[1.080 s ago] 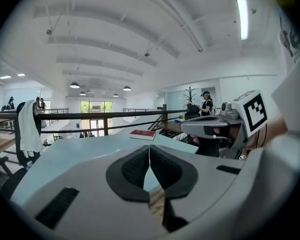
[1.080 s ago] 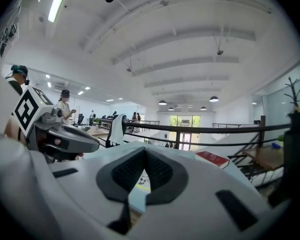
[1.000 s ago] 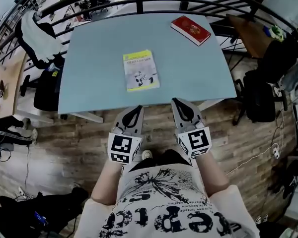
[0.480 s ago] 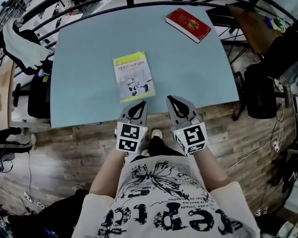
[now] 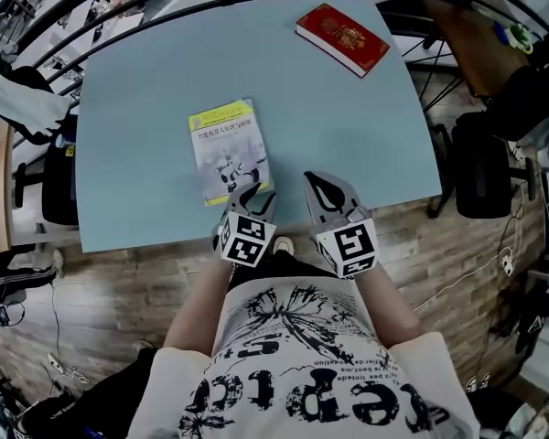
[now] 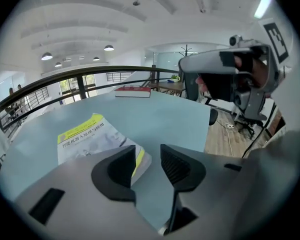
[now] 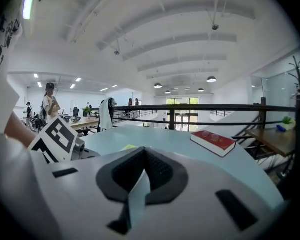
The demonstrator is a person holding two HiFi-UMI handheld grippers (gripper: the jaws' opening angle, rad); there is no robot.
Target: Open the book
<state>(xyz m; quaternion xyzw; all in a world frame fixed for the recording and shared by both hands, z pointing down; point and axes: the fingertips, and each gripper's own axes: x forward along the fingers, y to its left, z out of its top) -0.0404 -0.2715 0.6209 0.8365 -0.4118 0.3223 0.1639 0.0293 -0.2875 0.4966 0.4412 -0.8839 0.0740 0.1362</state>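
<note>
The thin paperback book with a yellow title band and a pale illustrated cover lies closed and flat on the light blue bench, near its front edge; black characters fill the yellow band, but they are too small to read; in the head view the book's near right corner is covered by the left gripper. The left gripper's jaws stand apart and are opening; the book's corner shows in the gap between them, with neither pad pressing on it; the left jaw hides the cover's lower right part. The right gripper hangs over the bench's front edge just beside the book; its jaws are closed tip to tip with nothing between them; in the right gripper view its body hides the book except for a yellow sliver. A red hardcover book with a gold emblem lies well apart at the far right of the bench; its emblem cannot be read. The large black lettering on the person's white shirt is cut off at the lower frame edge.
</note>
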